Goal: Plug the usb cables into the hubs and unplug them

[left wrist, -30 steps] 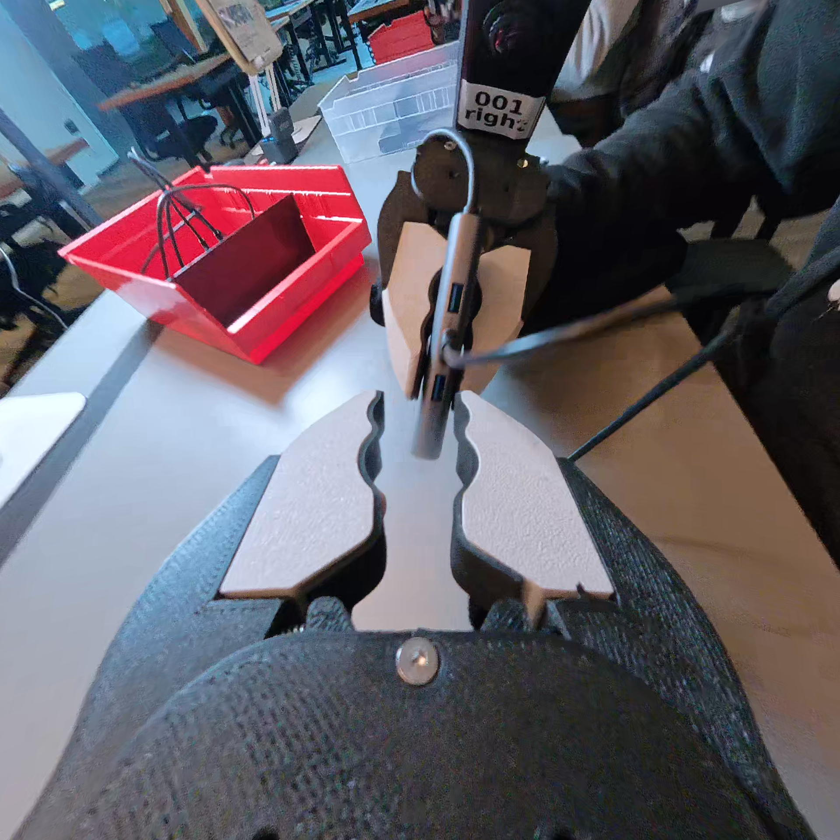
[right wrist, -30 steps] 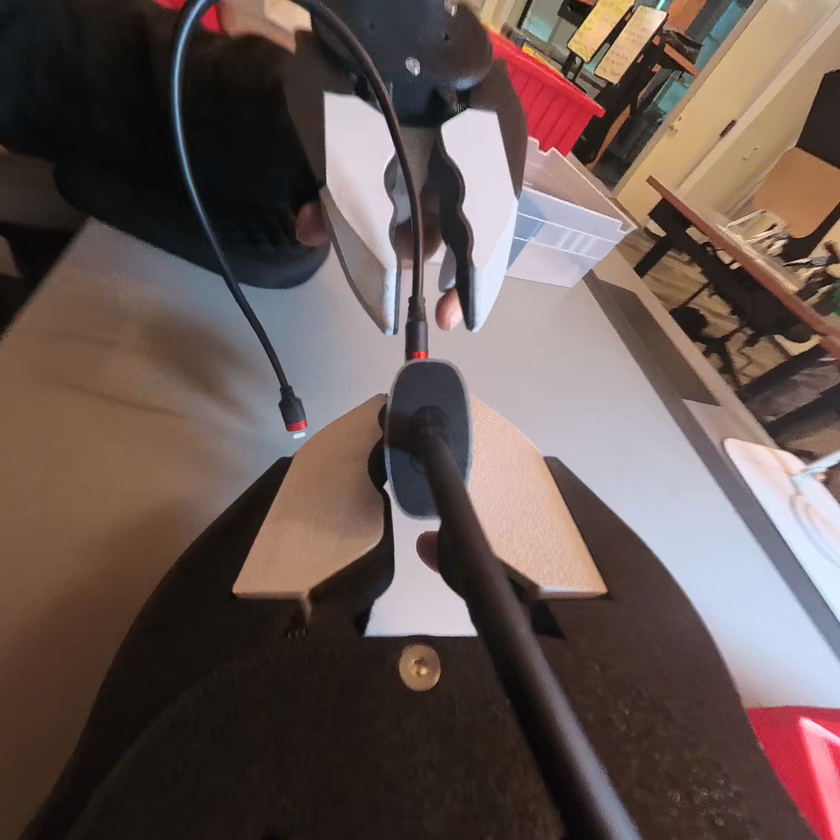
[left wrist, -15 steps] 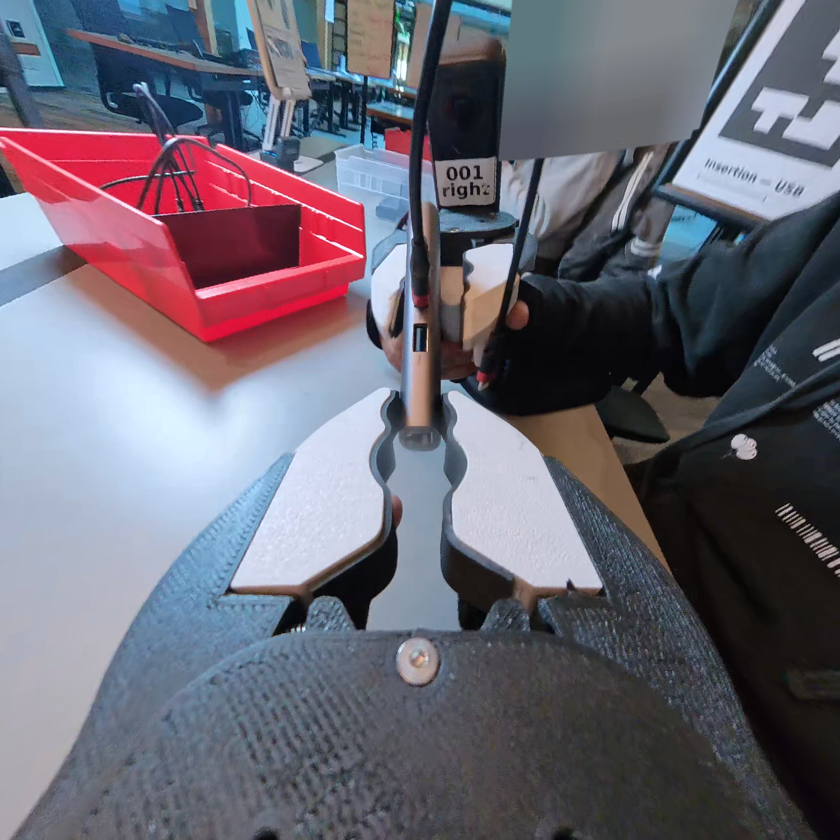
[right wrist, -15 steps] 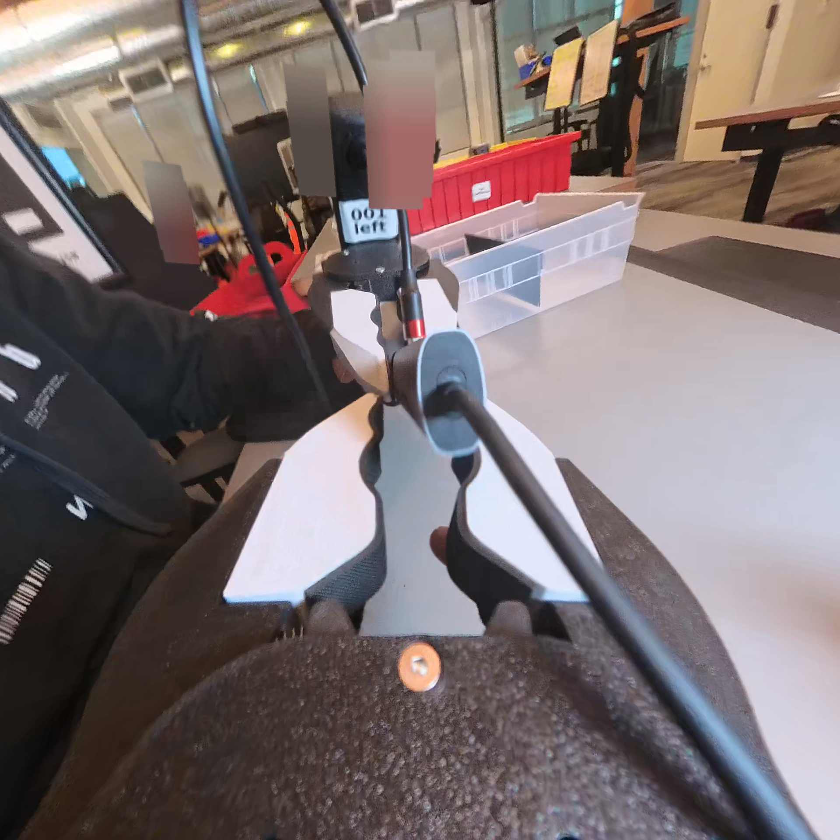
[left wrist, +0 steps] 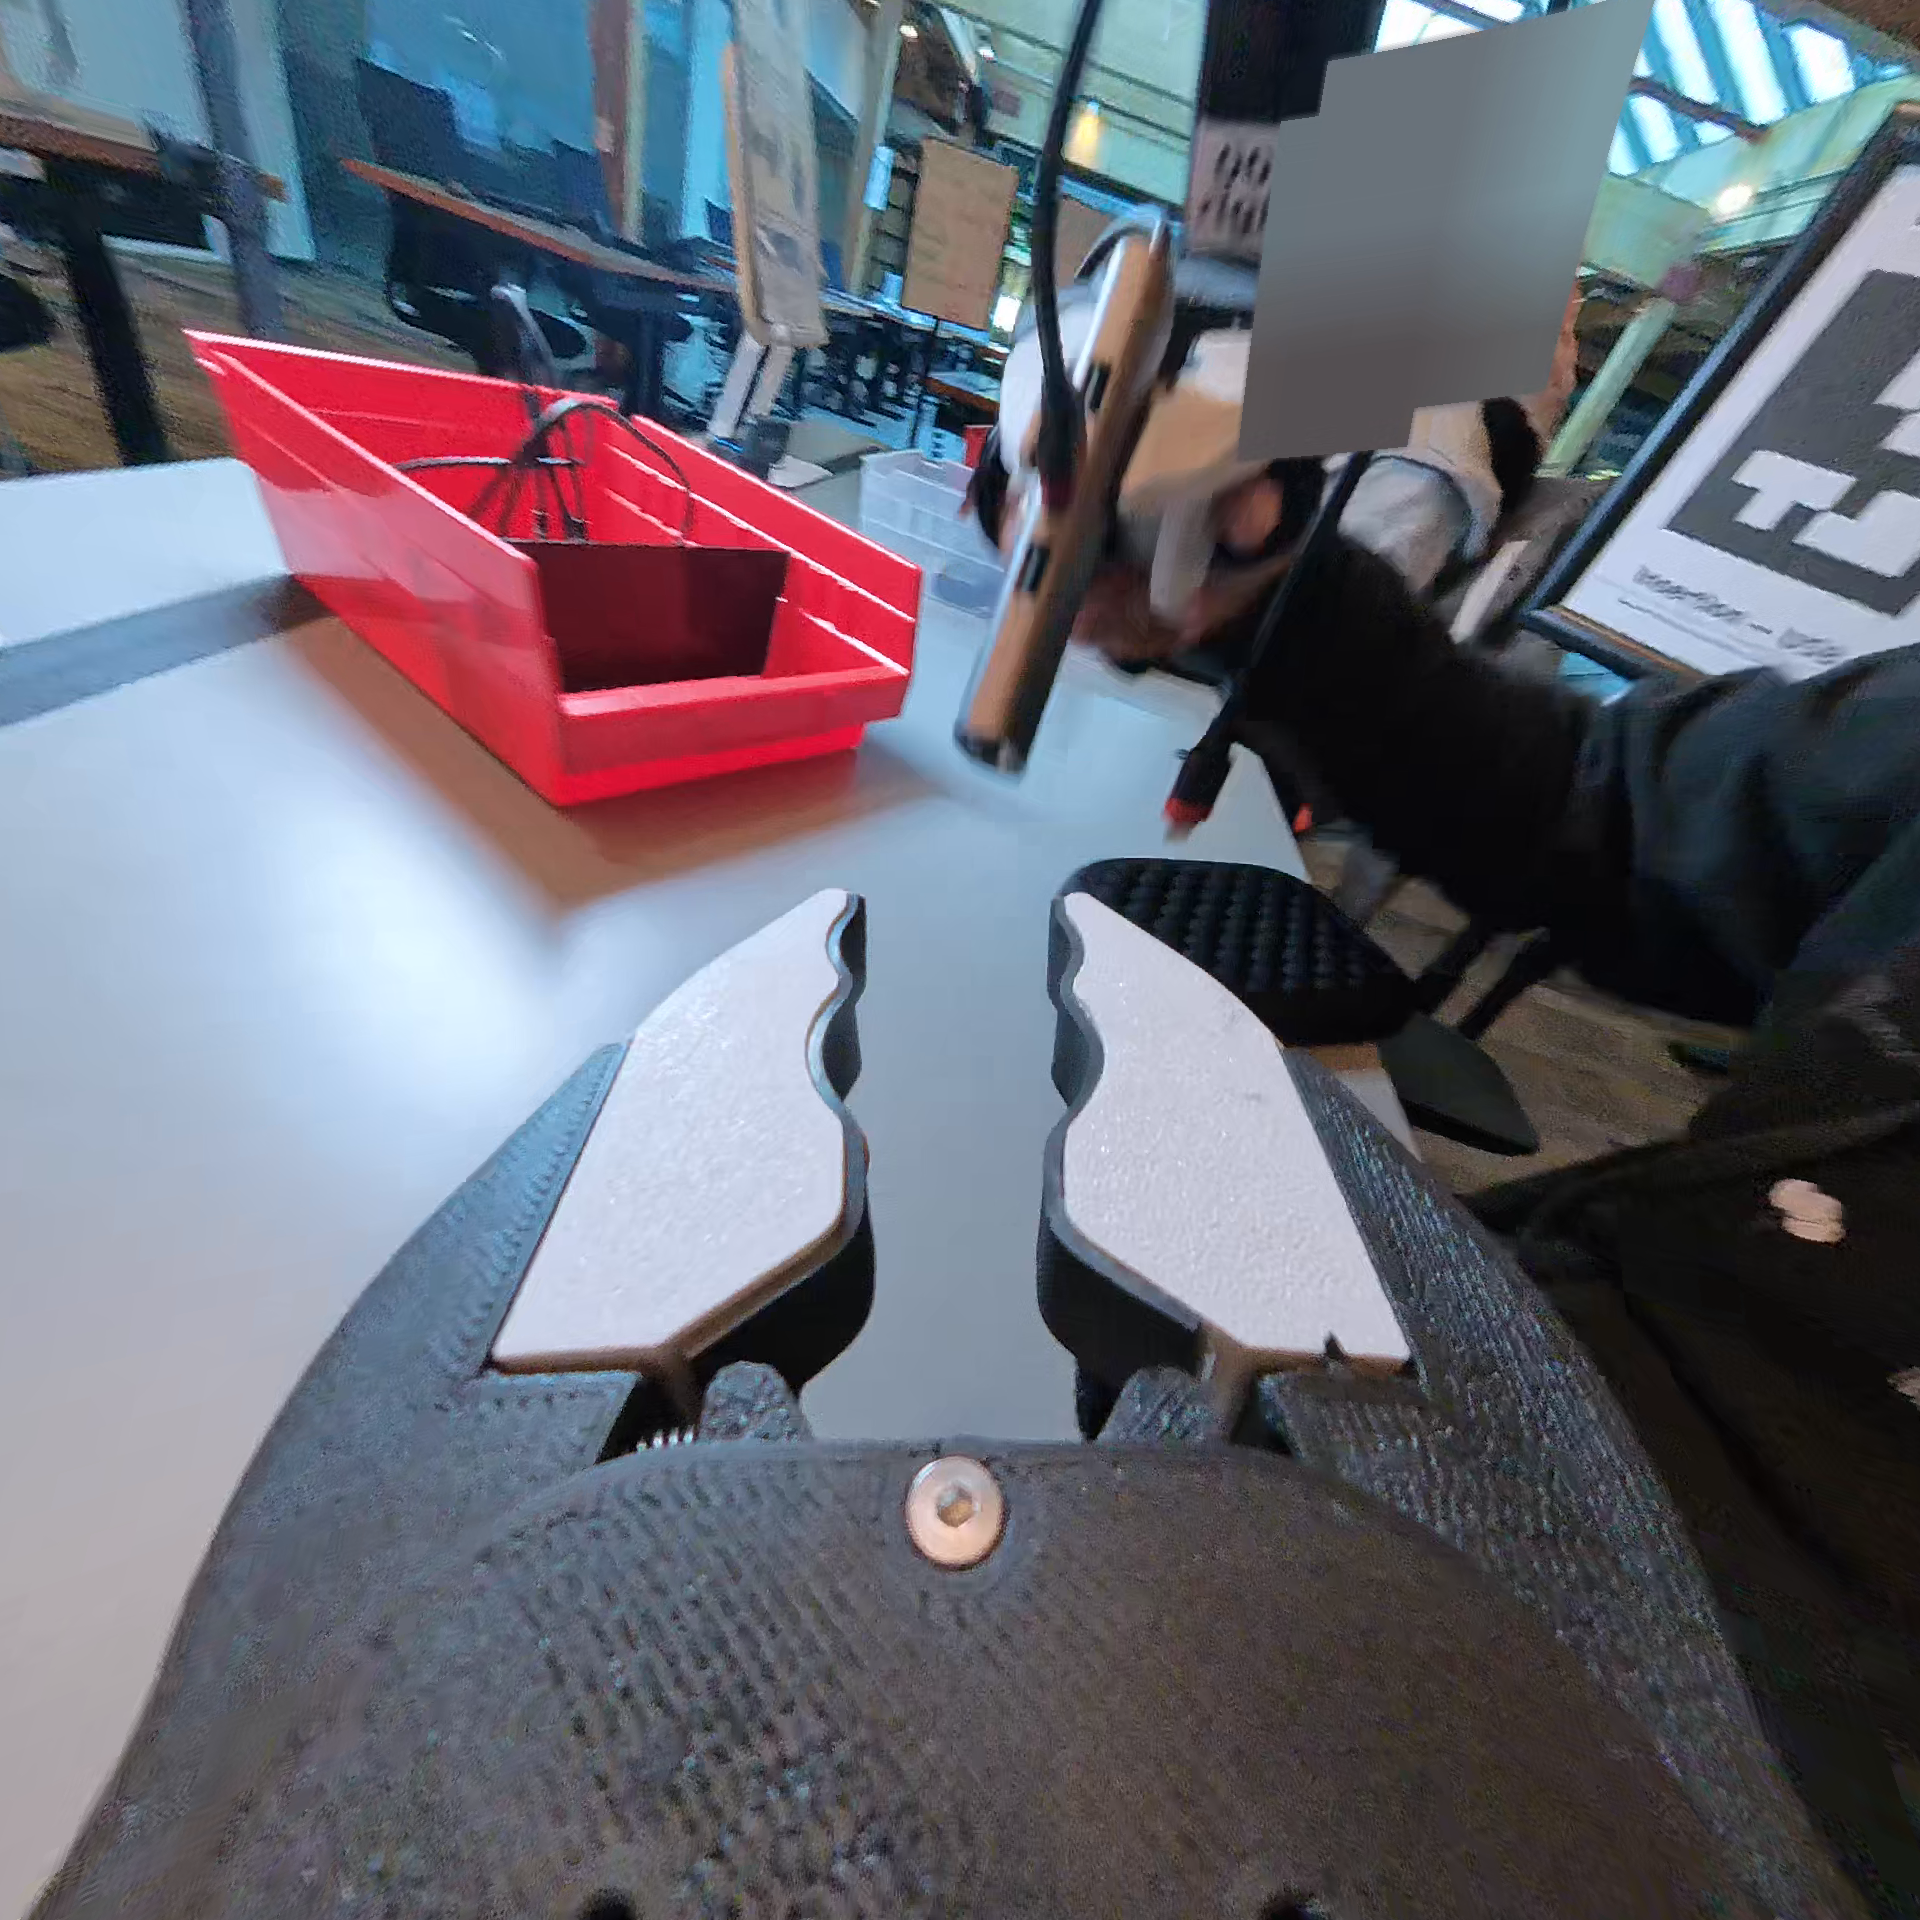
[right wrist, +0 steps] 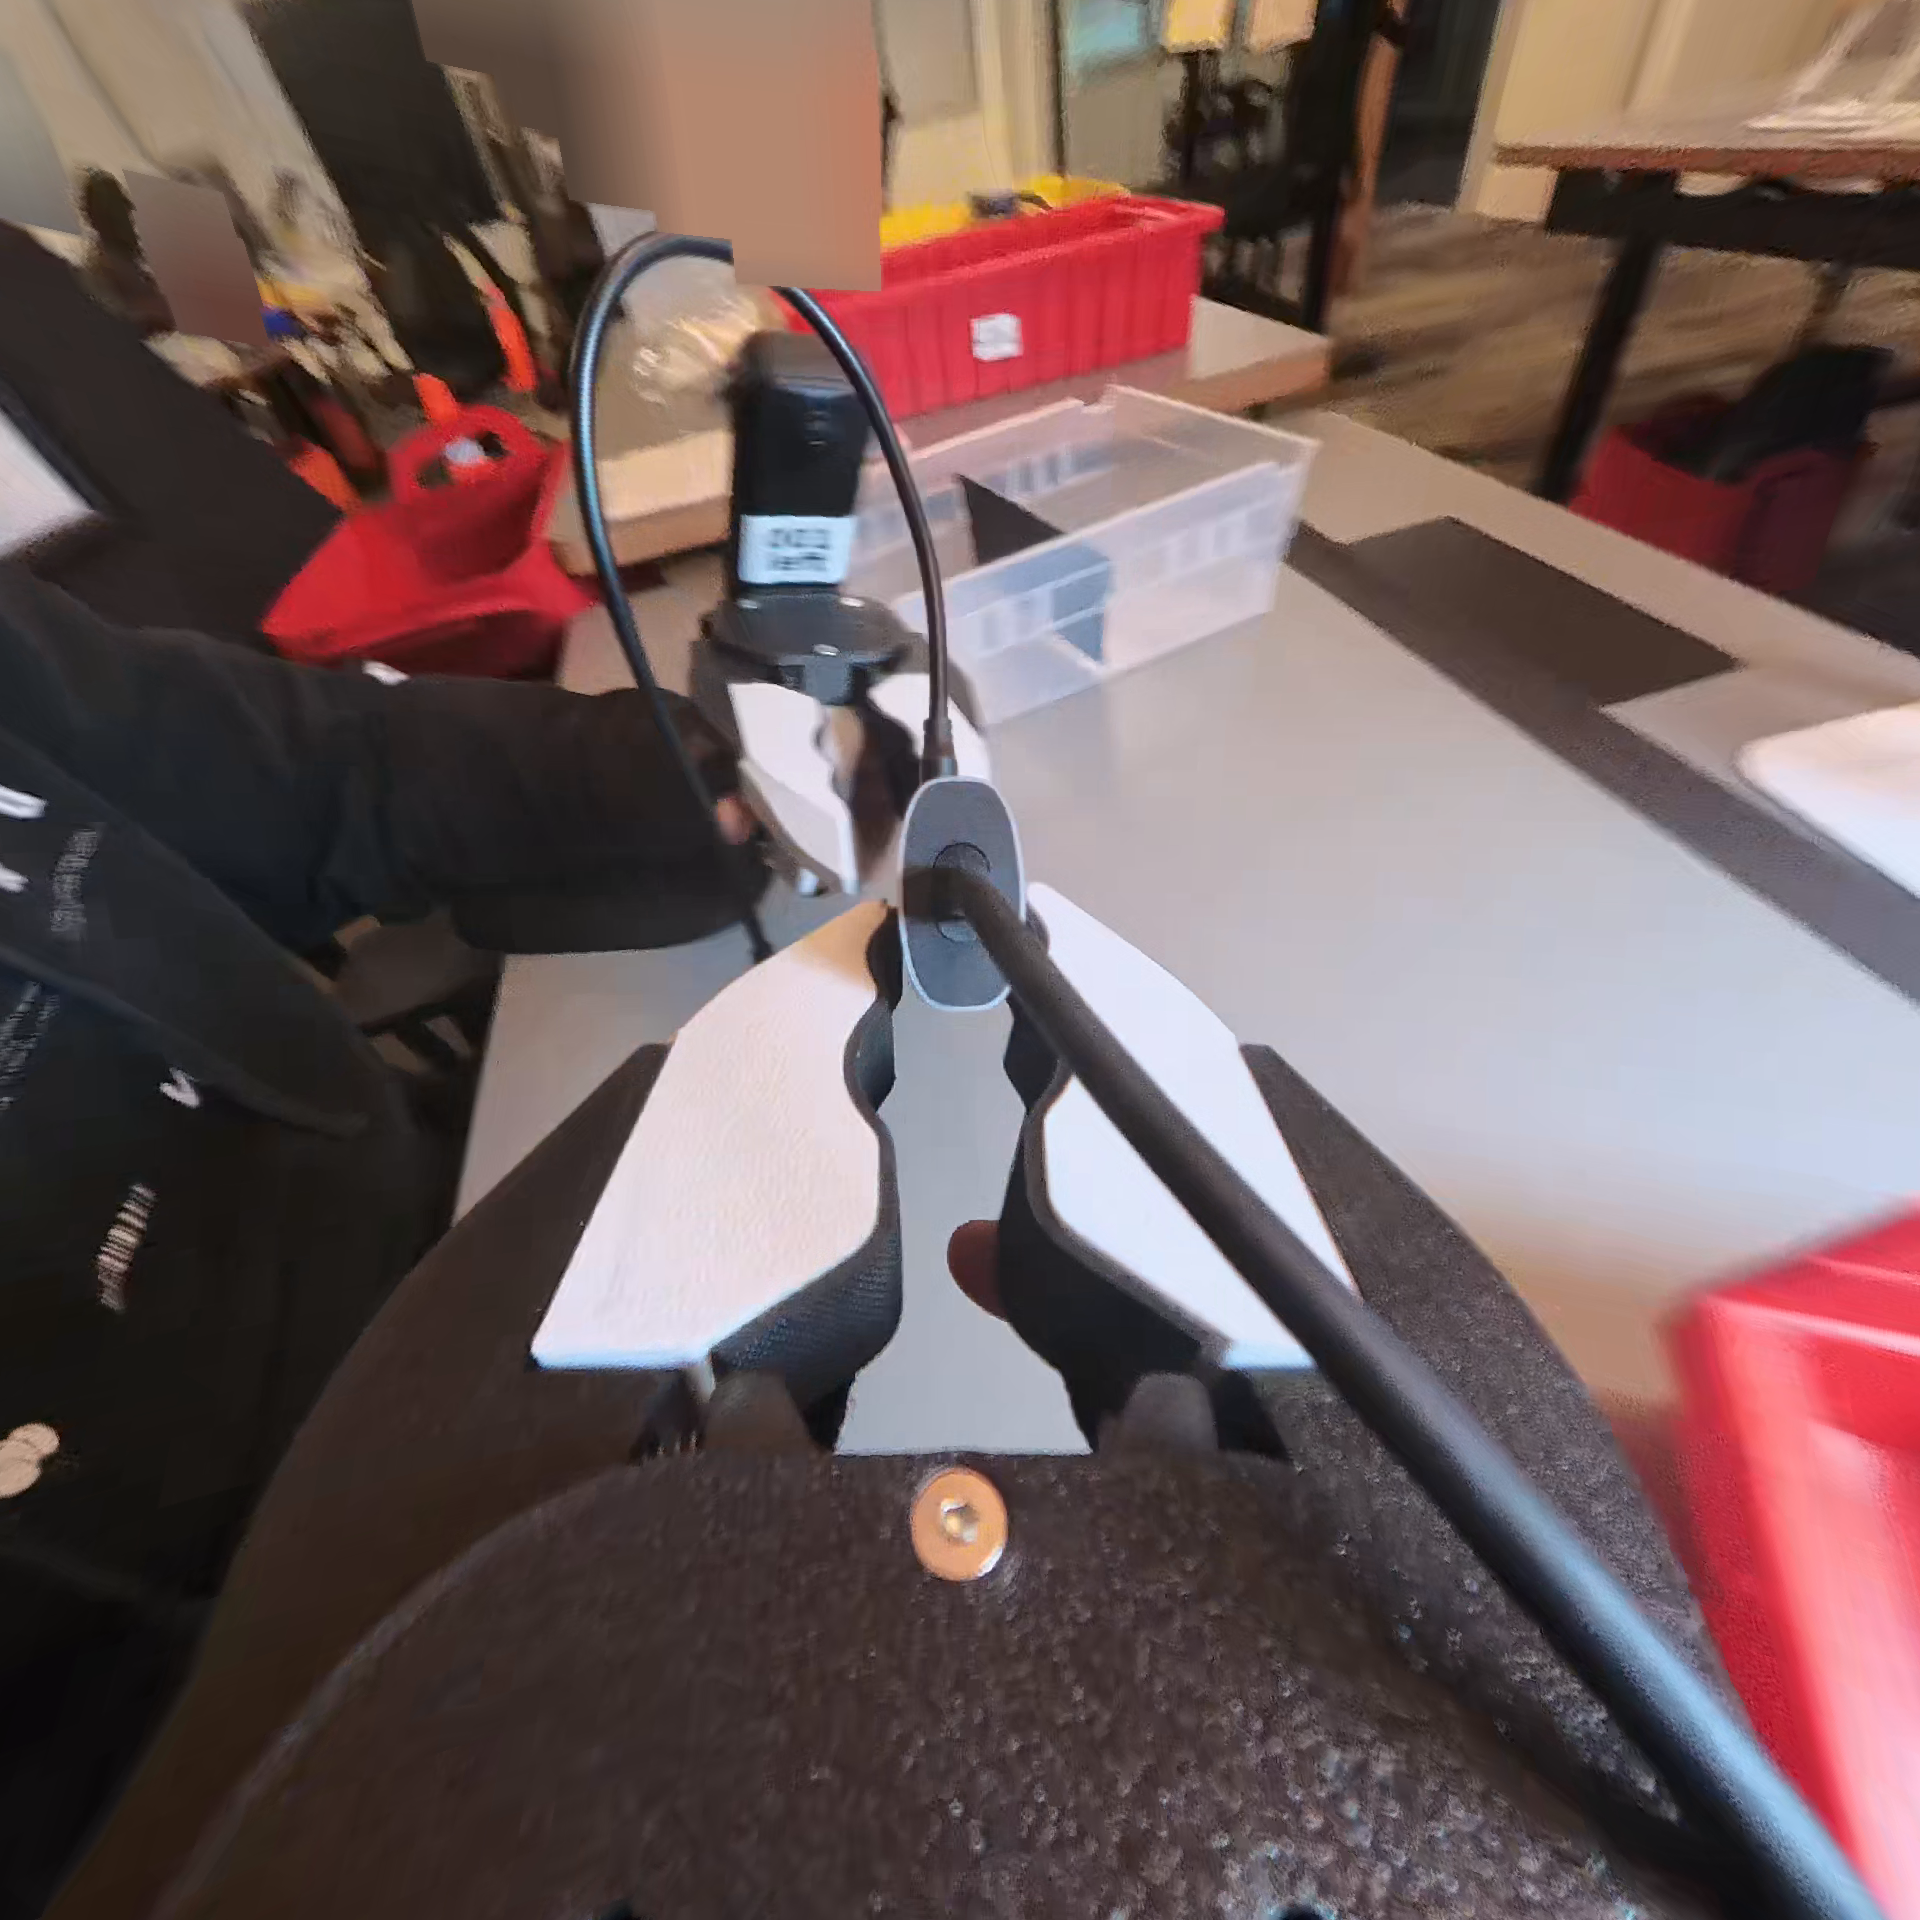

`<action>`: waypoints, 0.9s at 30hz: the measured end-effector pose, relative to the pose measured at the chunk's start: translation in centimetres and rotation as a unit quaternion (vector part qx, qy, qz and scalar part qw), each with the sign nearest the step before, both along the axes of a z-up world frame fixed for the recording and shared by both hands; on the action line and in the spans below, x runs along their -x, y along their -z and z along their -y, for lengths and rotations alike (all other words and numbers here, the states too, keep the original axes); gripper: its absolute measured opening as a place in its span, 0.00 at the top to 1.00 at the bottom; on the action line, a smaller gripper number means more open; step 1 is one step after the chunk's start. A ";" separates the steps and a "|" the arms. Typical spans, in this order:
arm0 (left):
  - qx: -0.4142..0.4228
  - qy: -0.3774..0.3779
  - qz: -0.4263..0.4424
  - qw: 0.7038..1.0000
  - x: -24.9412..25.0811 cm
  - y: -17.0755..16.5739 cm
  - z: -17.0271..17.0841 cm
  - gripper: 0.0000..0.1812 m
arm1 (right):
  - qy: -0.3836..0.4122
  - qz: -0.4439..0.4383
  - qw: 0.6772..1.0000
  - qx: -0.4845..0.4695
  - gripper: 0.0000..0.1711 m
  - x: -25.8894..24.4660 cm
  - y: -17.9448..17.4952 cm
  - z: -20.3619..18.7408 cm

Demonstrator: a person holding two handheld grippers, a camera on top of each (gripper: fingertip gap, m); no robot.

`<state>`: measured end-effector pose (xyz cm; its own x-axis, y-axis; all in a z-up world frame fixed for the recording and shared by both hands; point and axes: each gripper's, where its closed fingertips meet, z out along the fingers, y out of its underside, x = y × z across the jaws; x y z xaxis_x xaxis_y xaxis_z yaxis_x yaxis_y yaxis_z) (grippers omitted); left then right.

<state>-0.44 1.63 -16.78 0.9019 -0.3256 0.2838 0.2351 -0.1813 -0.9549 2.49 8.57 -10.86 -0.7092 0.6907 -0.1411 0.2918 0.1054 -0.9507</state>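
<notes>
My right gripper point(right wrist: 956, 920) is shut on the end of a slim grey USB hub point(right wrist: 961, 904). The hub's thick black lead point(right wrist: 1351, 1340) runs back over the right finger. A thin black USB cable point(right wrist: 914, 468) is plugged into the hub's side and loops up and over to the left. In the left wrist view the hub point(left wrist: 1060, 520) hangs tilted in the air, and the cable's free red-ringed plug point(left wrist: 1195, 800) dangles beside it. My left gripper point(left wrist: 954, 920) is open and empty, a short way in front of the hub. It also shows in the right wrist view point(right wrist: 831, 769).
A red bin point(left wrist: 852, 592) with several black cables stands at the left on the grey table point(left wrist: 312, 935). A clear divided bin point(right wrist: 1195, 520) sits beyond the grippers. A red bin corner point(right wrist: 1818, 1455) is at the near right. A white tray point(right wrist: 1849, 779) lies at the far right. About 9 cm separates my left fingertips from my right.
My left gripper has opened, let go of the hub's end and drawn back. The right gripper keeps the hub, now tilted, with the cable still plugged in.
</notes>
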 end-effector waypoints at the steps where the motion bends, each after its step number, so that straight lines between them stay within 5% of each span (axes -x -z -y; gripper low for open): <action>1: 0.001 -0.014 -0.011 1.000 0.6 0.0 0.0 0.81 | 0.019 0.010 0.999 -0.029 0.90 0.3 -1.0 -1.8; 5: 0.014 -0.038 -0.029 0.999 1.3 0.7 -0.2 0.80 | 0.131 0.063 0.963 -0.226 0.90 3.2 -3.2 -12.4; 10: 0.041 -0.045 -0.046 0.997 1.4 2.5 -0.7 0.81 | 0.247 0.173 0.844 -0.443 0.90 6.5 -3.2 -26.0; 16: 0.083 -0.052 -0.077 0.992 1.9 5.4 -1.1 0.83 | 0.277 0.321 0.690 -0.587 0.90 8.1 1.0 -34.8; 22: 0.102 -0.046 -0.089 0.990 1.8 6.7 -1.2 0.82 | 0.227 0.400 0.674 -0.579 0.89 9.7 9.5 -35.3; 27: 0.101 -0.054 -0.072 0.991 2.3 6.6 -1.2 0.81 | 0.197 0.411 0.684 -0.569 0.88 9.5 10.0 -35.2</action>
